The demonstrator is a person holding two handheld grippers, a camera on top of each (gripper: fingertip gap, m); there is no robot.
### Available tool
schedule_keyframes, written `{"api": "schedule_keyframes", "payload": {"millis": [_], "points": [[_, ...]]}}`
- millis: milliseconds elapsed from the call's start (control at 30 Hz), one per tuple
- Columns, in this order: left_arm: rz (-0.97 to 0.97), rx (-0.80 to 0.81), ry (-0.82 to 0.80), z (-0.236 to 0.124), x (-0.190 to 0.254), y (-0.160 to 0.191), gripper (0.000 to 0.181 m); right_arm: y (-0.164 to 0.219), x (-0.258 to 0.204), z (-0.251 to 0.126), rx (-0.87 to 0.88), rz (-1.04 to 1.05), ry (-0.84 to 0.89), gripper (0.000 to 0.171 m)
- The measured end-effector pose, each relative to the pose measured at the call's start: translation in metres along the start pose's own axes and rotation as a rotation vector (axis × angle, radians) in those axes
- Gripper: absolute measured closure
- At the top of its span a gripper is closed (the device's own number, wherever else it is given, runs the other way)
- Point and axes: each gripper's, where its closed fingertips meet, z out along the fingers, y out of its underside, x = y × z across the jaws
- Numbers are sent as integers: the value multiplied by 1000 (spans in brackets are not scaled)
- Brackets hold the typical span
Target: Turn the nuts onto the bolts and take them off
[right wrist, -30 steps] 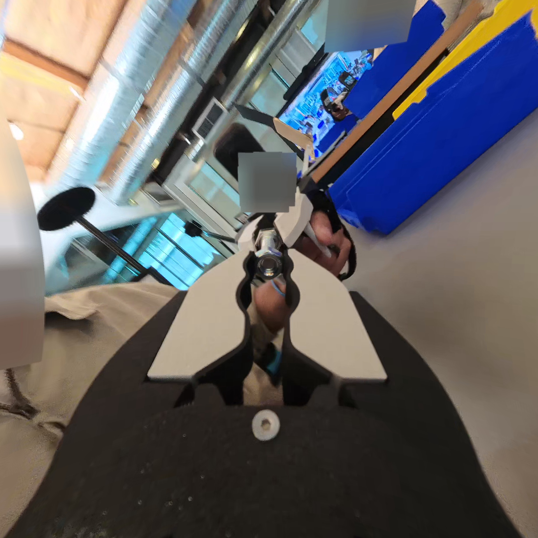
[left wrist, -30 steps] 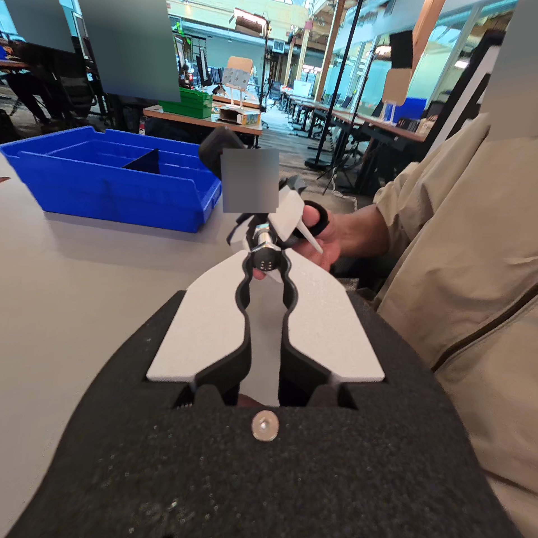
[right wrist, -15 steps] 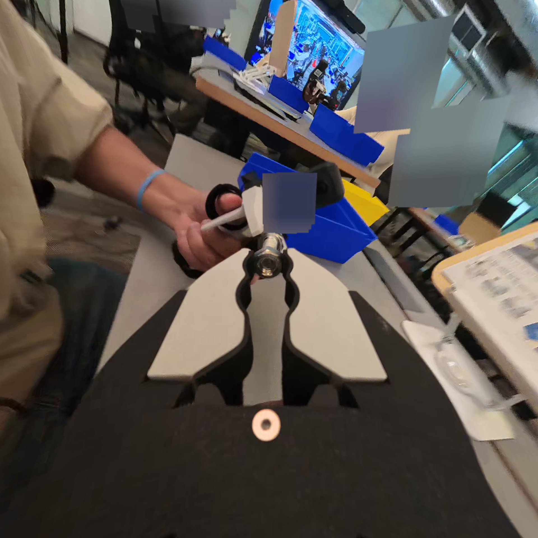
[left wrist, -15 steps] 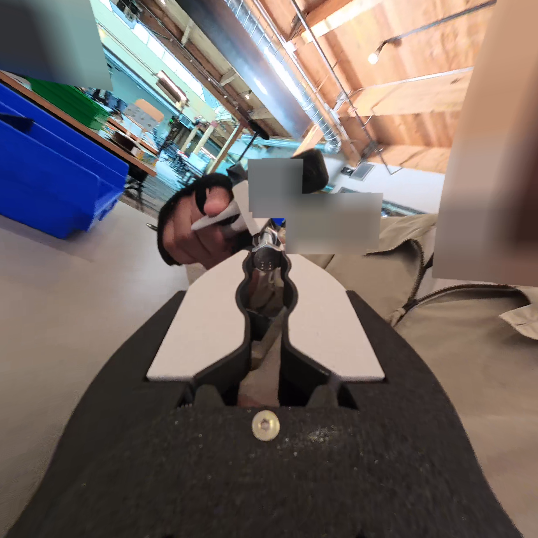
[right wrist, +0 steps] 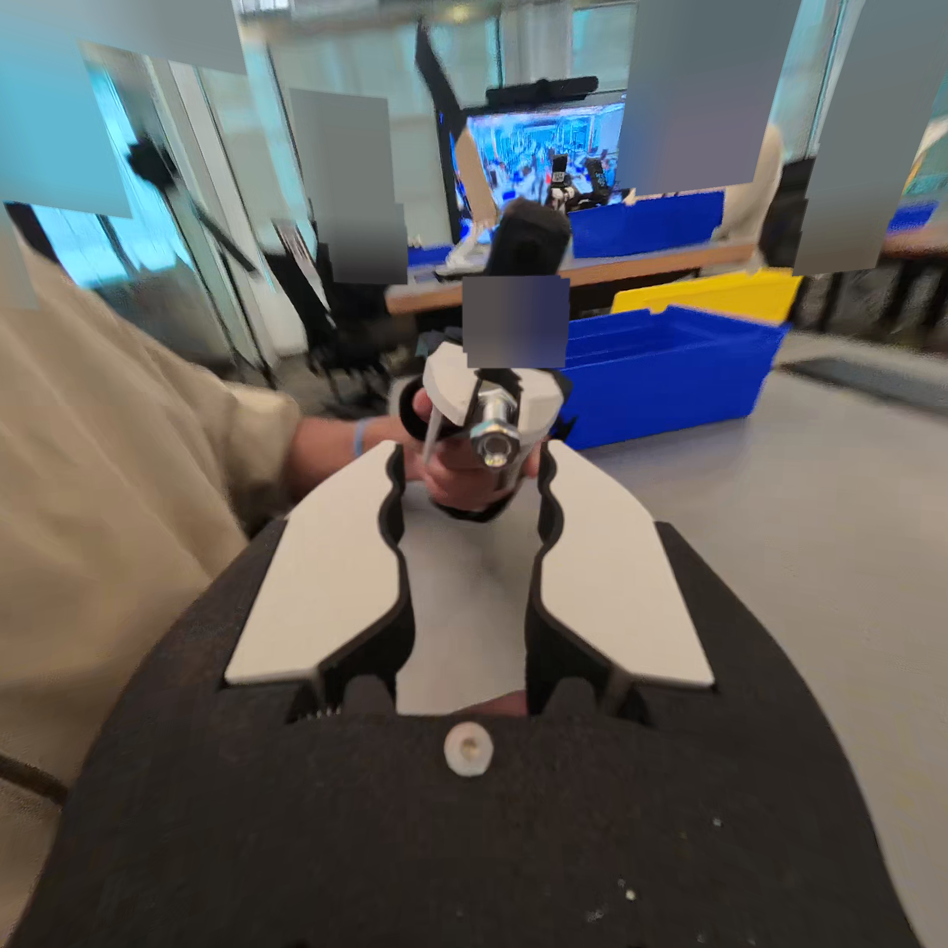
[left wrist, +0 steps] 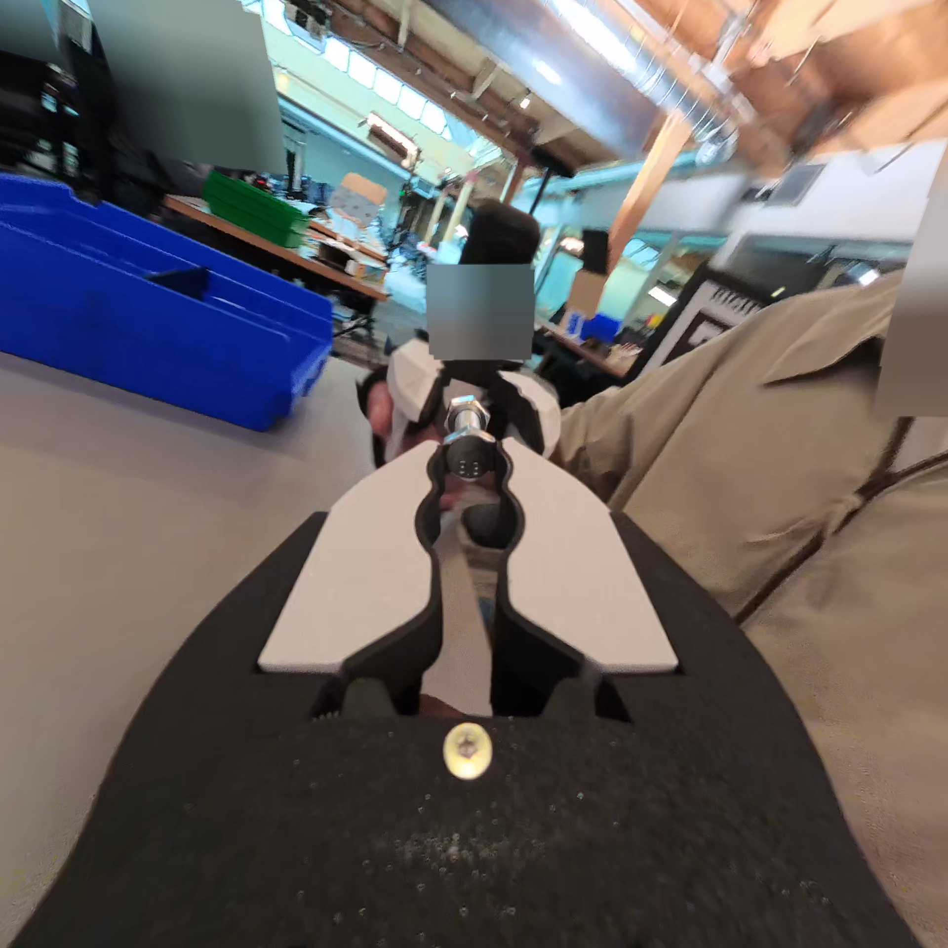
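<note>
My left gripper (left wrist: 469, 451) is shut on the head of a silver bolt (left wrist: 469, 464) and holds it in the air above the grey table (left wrist: 154, 513). A hex nut (left wrist: 466, 405) sits on the far end of the bolt's shank. In the right wrist view the nut (right wrist: 495, 442) faces the camera at the bolt's tip, and the left gripper's white fingers (right wrist: 446, 384) clamp the bolt (right wrist: 491, 410) behind it. My right gripper (right wrist: 469, 456) is open, with its jaws spread wide on either side of the nut and not touching it.
A blue bin (left wrist: 154, 328) stands on the table beyond the grippers; it also shows in the right wrist view (right wrist: 667, 369) with a yellow bin (right wrist: 708, 292) behind it. The person's beige sleeve (left wrist: 718, 461) is close on the right.
My right gripper was shut on the nut and has opened and let it go. Both grippers have rolled back towards level. The left gripper still holds the bolt.
</note>
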Motion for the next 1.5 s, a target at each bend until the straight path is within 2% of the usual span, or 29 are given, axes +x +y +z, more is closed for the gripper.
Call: {"api": "schedule_keyframes", "payload": {"millis": [133,233,300,467,500,533,733,1133,1367,1433,1500], "points": [[210,-96,-115,-5,-2,1,164,7,8,-1,158,563,-61,124],[283,-138,-150,-3,-1,1,164,12,8,2,234,865,-138,121],[301,-164,-154,-1,-1,4,164,11,4,4,266,942,-187,123],[289,-179,-146,1,-2,11,164,13,3,7,262,882,-137,137],[289,-179,-149,1,-2,12,164,12,2,7,263,862,-132,149],[290,-180,-158,2,-4,13,164,11,2,6,261,838,-123,153],[189,-117,-105,4,1,11,164,9,0,5,189,575,-36,153],[-222,46,184,7,16,-1,164,-4,-4,1,-183,-458,92,153],[-375,82,305,7,19,-1,164,-8,-4,1,-304,-912,111,153],[-369,86,299,7,18,-1,164,-7,-4,1,-313,-924,106,153],[-336,84,283,6,17,-1,164,-6,-5,1,-283,-794,83,153]]}}
